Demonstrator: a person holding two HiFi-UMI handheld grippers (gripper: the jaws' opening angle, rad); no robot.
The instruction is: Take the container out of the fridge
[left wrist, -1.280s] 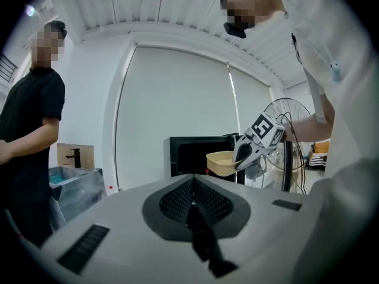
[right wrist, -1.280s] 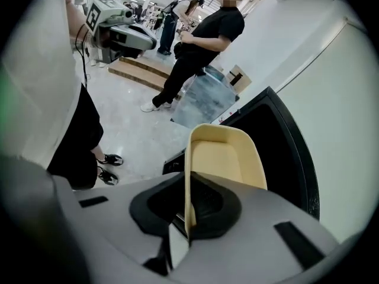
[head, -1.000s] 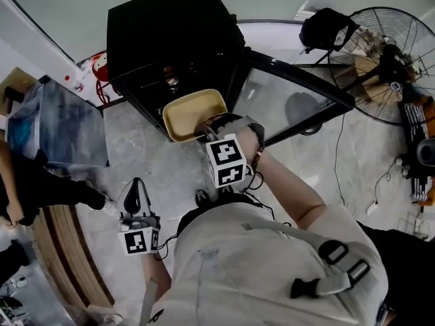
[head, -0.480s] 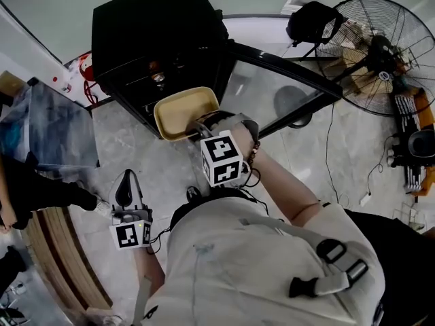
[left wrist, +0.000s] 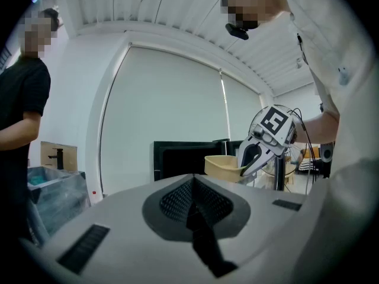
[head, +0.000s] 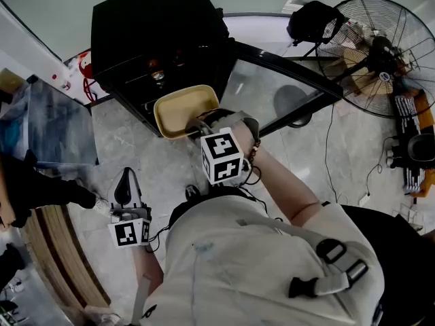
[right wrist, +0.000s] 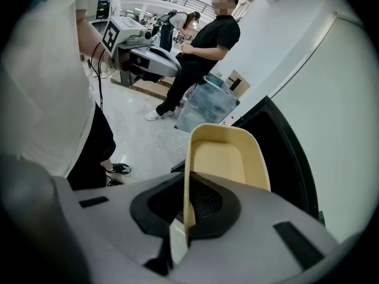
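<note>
The right tool (head: 197, 126) is clenched on the near rim of the beige container (head: 182, 109), which is held just outside the black fridge (head: 156, 32), beside its open glass door (head: 272, 90). The left tool (head: 126, 180) hangs low, jaws together and empty.

Your head camera looks steeply down from above on the fridge (head: 156, 39), the left gripper view faces that same fridge from farther back, and the right gripper view sits close against the container (right wrist: 225, 158), which all three views share.
</note>
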